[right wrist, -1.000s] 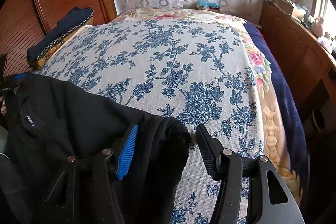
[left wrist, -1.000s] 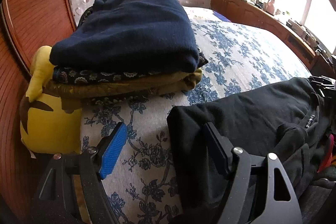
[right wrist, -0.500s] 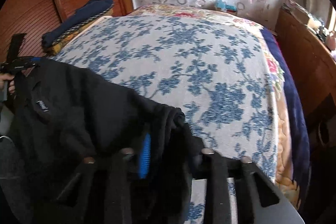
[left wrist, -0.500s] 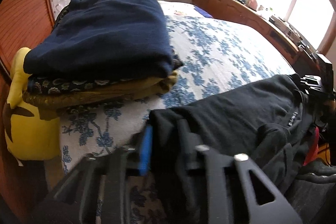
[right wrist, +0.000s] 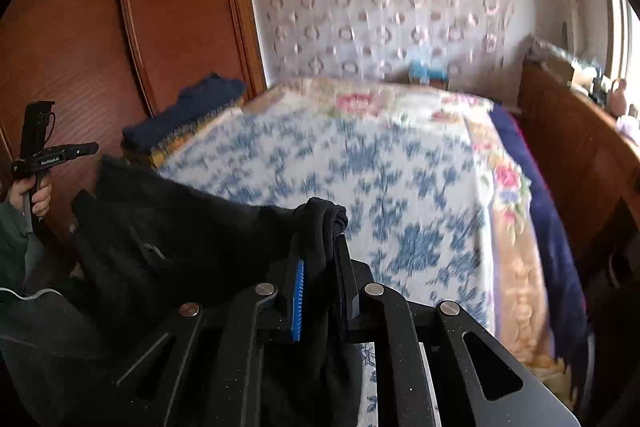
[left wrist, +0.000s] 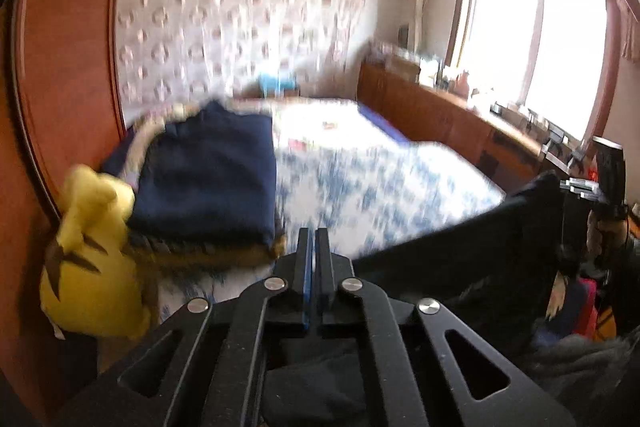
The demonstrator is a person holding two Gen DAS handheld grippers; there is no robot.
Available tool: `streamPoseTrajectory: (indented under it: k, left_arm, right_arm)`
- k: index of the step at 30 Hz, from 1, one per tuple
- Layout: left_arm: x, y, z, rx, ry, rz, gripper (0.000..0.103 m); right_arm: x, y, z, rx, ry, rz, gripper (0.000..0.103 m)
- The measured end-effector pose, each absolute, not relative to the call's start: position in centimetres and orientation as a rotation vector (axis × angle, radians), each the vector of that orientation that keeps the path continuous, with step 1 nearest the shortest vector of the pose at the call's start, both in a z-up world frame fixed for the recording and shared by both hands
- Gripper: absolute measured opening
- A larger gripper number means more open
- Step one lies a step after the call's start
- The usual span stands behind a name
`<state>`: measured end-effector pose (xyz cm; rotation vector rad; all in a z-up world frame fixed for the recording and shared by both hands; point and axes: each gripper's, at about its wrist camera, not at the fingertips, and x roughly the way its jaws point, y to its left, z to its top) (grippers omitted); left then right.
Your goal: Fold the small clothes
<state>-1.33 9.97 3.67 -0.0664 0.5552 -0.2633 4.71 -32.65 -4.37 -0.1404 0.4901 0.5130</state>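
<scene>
A black garment [right wrist: 192,227] hangs stretched between my two grippers above the near edge of the bed. The right gripper [right wrist: 320,243] has a bunched corner of it between its pads, and its jaws are closing on that cloth. In the left wrist view the left gripper [left wrist: 314,233] is shut, fingers together. The black garment [left wrist: 460,255] runs from under it to the right gripper [left wrist: 566,185]. The right wrist view shows the left gripper [right wrist: 94,148] at the garment's far corner, held by a hand [right wrist: 38,193].
A stack of folded clothes [left wrist: 208,179] with a navy piece on top lies at the bed's left edge, next to a yellow plush toy [left wrist: 92,267]. The blue floral bed cover [right wrist: 360,167] spreads ahead. A wooden wardrobe [right wrist: 100,27] stands left, a wooden sideboard [left wrist: 440,111] right.
Both grippers went from open around the garment's corners to shut on them. Both then rose and tilted up, lifting the black garment off the bed.
</scene>
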Motion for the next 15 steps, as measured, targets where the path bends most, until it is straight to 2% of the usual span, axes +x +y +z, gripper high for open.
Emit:
streamPoseTrajectory:
  k: [4,10,11,12,13,14,15]
  left_arm:
    - [-1.0,9.9,5.0,-0.012,0.53,-0.272,0.0]
    - [3.9,10.9,-0.3,-0.005,0.731,-0.244,0.001]
    - [4.2,11.0,-1.1,-0.006,0.755,-0.248,0.007]
    - [4.8,11.3,-2.1,-0.012,0.793,-0.245,0.021]
    - [5.1,11.4,-2.7,-0.011,0.813,-0.243,0.029]
    - [5.4,11.5,-3.3,-0.008,0.831,-0.244,0.044]
    - [5.6,11.5,-4.0,-0.007,0.853,-0.247,0.051]
  right_arm:
    - [1.5,-32.1,-1.8,-0.176,0.413,0.524,0.012]
    - [2.3,-30.8,-2.8,-0.262,0.471,0.499,0.012]
    - [2.8,-30.9,-2.9,-0.264,0.479,0.493,0.012]
    - [3.0,-30.9,-3.2,-0.262,0.486,0.491,0.012]
    - [3.4,-30.8,-3.0,-0.26,0.491,0.492,0.012]
    - [3.5,-30.9,-3.2,-0.256,0.493,0.489,0.012]
    - [3.8,-31.0,-3.1,-0.251,0.496,0.486,0.012]
